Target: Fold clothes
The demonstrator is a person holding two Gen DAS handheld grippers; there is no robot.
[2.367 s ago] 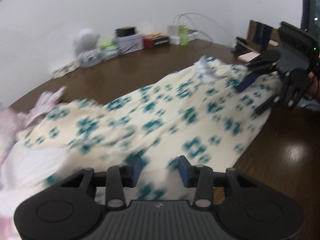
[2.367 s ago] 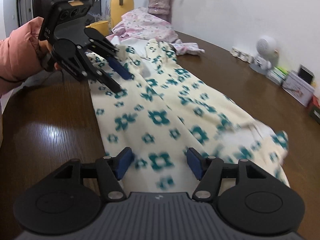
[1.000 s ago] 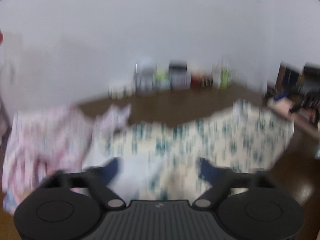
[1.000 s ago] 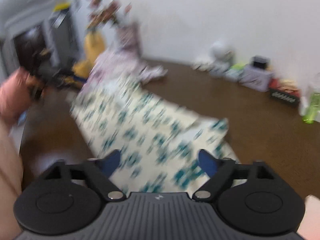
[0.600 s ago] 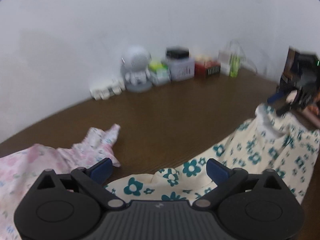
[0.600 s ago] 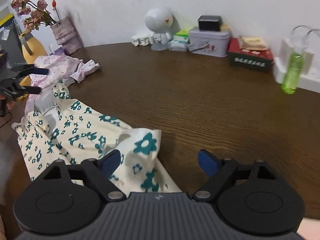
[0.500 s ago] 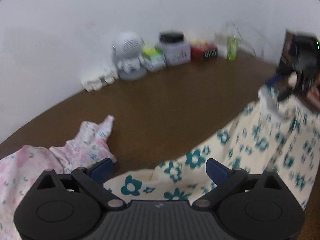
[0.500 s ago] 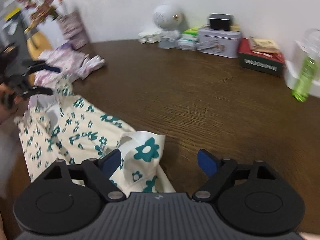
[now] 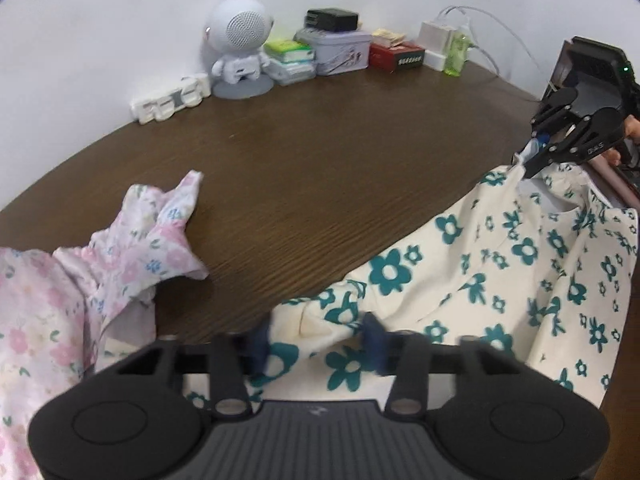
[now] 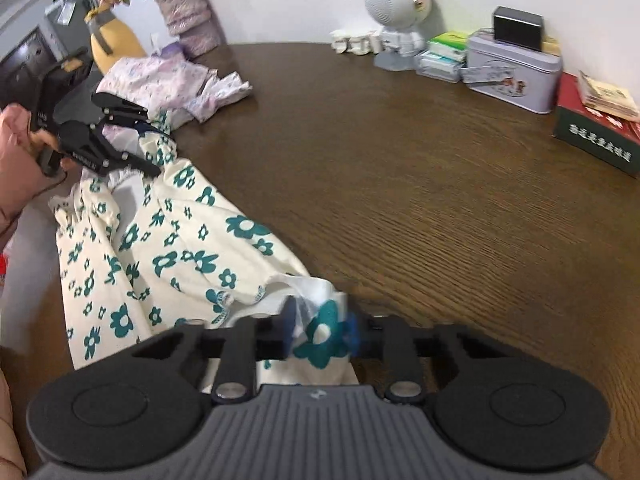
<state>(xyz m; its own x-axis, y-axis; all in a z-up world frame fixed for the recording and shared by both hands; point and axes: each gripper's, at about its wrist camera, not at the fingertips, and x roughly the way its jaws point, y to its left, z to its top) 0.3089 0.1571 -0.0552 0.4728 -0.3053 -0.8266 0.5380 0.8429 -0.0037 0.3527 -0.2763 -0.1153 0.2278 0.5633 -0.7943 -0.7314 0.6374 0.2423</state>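
Both grippers clamp the floral garment (image 9: 500, 264): left gripper (image 9: 316, 340) and right gripper (image 10: 320, 328) each pinch one end. Its long axis runs between them along the table (image 9: 320, 168) edge.

Left gripper (image 9: 318, 340) fingertips smear into blur at lower centre. The pink floral garment (image 9: 80, 280) runs off the left edge. Lower right, the table (image 10: 520, 248) grain streaks with motion blur.
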